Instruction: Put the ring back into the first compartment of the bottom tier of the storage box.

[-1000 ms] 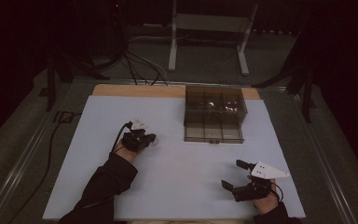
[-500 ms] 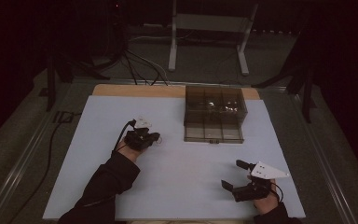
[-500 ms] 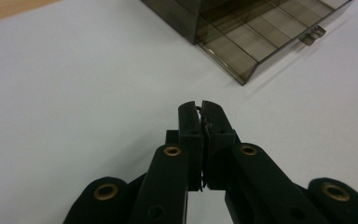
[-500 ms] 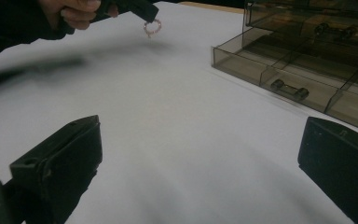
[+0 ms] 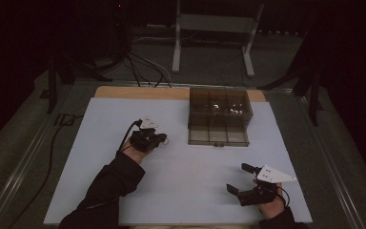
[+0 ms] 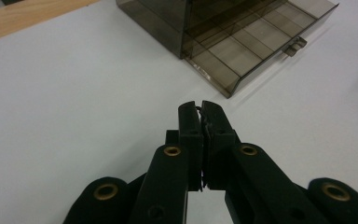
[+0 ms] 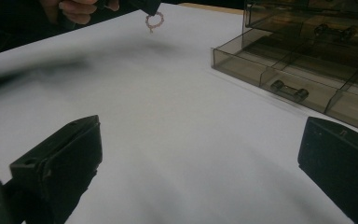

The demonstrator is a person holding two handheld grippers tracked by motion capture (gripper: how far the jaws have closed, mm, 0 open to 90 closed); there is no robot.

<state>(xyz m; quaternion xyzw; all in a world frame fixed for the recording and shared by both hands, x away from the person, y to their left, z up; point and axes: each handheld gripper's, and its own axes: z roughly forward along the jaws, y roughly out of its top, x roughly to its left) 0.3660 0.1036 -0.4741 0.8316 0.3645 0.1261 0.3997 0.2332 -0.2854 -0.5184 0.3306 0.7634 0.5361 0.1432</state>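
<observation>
The right gripper (image 5: 240,179) sits at 5 o'clock on the white table (image 5: 195,191), jaws spread wide and empty. The left gripper (image 5: 158,139), at 10 o'clock, has its jaws pressed together on a small pinkish ring (image 7: 154,20) dangling below them. The smoked plastic drawer box (image 5: 219,117) stands at 1 o'clock, drawer pulled open.

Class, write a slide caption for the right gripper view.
Open right gripper faces the drawer box; beyond, a small ring dangles.
</observation>
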